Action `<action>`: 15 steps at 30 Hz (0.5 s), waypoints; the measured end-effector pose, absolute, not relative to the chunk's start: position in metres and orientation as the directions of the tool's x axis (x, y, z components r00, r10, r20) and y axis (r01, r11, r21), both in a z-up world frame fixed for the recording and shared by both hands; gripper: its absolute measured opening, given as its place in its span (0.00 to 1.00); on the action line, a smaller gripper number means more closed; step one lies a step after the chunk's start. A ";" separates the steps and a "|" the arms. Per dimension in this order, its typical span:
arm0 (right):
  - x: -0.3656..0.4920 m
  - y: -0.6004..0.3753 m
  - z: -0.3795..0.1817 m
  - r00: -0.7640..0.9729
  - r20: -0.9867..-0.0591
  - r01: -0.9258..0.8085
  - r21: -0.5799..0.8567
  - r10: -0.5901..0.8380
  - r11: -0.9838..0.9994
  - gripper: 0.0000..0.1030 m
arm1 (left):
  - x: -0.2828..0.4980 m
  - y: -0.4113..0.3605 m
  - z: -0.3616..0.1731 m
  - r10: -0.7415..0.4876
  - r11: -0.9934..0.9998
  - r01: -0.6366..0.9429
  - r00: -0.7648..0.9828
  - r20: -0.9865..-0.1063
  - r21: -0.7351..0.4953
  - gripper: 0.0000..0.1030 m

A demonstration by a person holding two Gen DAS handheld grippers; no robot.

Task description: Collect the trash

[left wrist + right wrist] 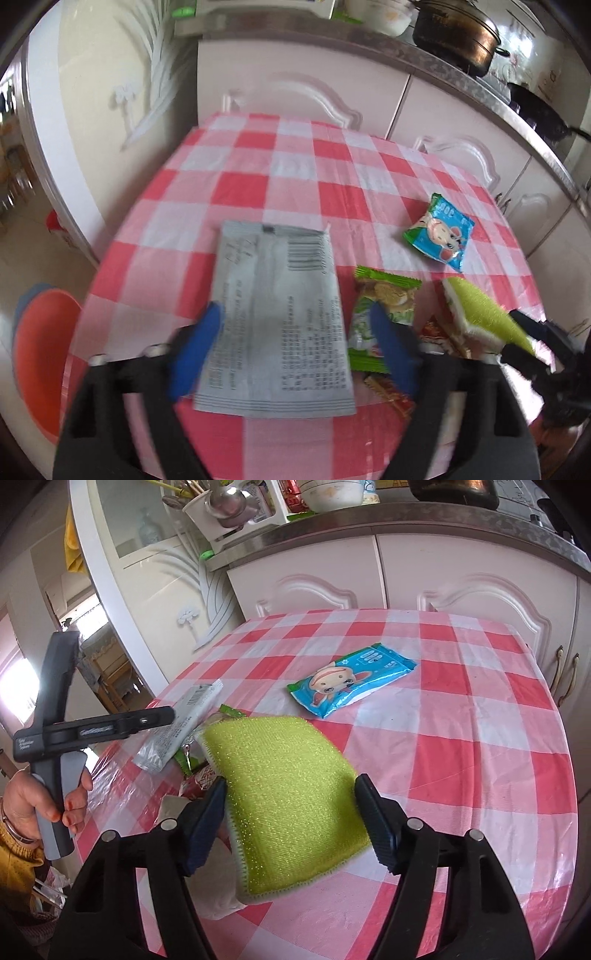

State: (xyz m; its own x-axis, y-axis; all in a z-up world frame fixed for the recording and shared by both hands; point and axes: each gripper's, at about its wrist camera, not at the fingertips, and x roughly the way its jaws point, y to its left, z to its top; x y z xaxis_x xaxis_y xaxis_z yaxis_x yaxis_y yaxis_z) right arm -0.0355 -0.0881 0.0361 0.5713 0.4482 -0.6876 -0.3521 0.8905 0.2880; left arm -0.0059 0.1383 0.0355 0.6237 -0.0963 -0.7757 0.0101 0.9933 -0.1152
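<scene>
My left gripper [295, 325] is shut on a grey printed wrapper [277, 321] and holds it above the red-checked table [236, 184]; the wrapper also shows in the right wrist view [181, 725]. My right gripper [291, 812] is shut on a yellow-green sponge [291, 805], seen edge-on in the left wrist view [480, 306]. A green biscuit wrapper [384, 295] and a red wrapper [391, 397] lie under the grippers. A blue cartoon packet [439, 232] lies further out, also in the right wrist view [351, 681].
An orange bin [40, 362] stands on the floor left of the table. White cabinets [461, 579] with a worktop, pot [458, 37] and dishes stand behind the table. A white crumpled thing [218, 897] lies at the table's near edge.
</scene>
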 end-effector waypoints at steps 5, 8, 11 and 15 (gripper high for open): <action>-0.036 -0.089 0.037 0.574 -0.685 -0.347 0.294 0.450 0.891 0.68 | 0.001 0.132 0.025 -0.008 0.999 0.029 0.588 -0.809 0.012 0.90; -0.036 -0.089 0.037 0.574 -0.685 -0.347 0.293 0.449 0.891 0.68 | 0.005 0.132 0.015 -0.021 0.999 0.036 0.569 -0.822 0.000 0.90; -0.035 -0.089 0.038 0.578 -0.683 -0.345 0.291 0.446 0.892 0.68 | 0.009 0.136 0.009 -0.050 0.999 0.019 0.571 -0.819 -0.048 0.87; -0.036 -0.091 0.039 0.588 -0.675 -0.336 0.299 0.447 0.893 0.67 | 0.007 0.135 0.011 -0.056 0.998 0.026 0.589 -0.806 -0.050 0.68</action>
